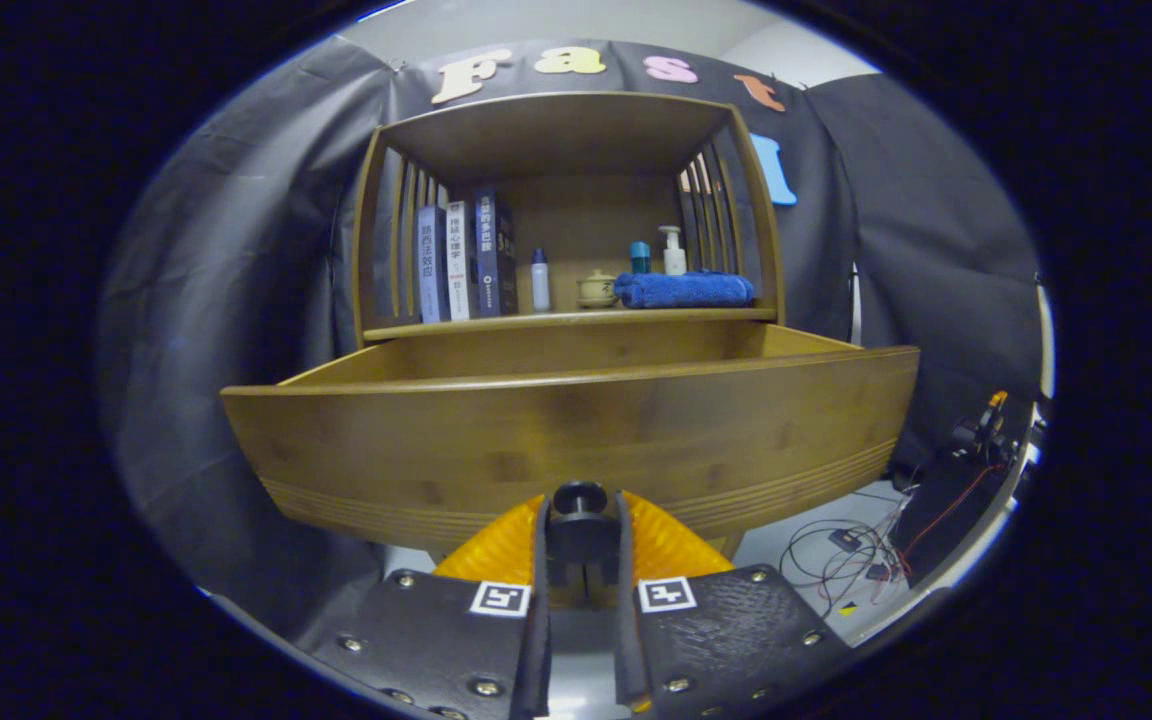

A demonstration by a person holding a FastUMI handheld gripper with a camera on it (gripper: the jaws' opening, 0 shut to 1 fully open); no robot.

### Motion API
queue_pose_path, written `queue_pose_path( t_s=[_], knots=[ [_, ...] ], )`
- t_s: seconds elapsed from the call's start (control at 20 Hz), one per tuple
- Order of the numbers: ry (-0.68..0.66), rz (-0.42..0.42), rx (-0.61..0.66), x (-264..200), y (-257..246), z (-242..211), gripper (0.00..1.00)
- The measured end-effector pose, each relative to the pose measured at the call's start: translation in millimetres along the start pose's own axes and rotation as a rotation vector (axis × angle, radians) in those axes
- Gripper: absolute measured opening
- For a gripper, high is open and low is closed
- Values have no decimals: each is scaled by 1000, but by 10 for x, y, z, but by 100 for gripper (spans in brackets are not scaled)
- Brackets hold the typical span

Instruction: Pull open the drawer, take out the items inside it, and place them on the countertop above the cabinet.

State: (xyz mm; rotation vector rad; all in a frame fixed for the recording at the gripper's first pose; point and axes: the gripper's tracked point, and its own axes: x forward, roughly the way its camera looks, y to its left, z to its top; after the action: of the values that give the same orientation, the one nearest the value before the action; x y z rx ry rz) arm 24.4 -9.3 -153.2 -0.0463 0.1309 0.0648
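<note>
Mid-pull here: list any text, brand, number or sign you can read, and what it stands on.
Book spines on the shelf: Chinese titles, too blurred to quote.
Bottles beside them: any print too small to read.
Square markers on the tool, which is shut on the drawer knob: coded patterns, no words.
Drawer front: none.

Drawer (576,440) drawn out below the counter (576,318), knob (579,497) held between the hand-held gripper (581,535) fingers, books (466,262) stood at counter left, bottle (540,281) and jar (597,290) at centre, folded towel (684,290) at right, two bottles (673,250) set behind it
</note>
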Motion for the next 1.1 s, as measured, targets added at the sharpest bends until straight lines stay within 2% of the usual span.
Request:
queue_pose_path(
  t_s=[0.1,0.2,0.3,0.6,0.8,1.0,1.1],
  knots=[
    [12,1,-17,9,2,-19,25],
    [27,31,-44,-4,40,-13,36],
    [18,43,-34,-64,60,85,51],
    [23,0,-48,-214,-8,480,95],
    [24,60,-54,-198,109,845,99],
    [20,44,-65,-16,19,1234,99],
    [66,35,-51,180,0,1306,99]
  ],
)
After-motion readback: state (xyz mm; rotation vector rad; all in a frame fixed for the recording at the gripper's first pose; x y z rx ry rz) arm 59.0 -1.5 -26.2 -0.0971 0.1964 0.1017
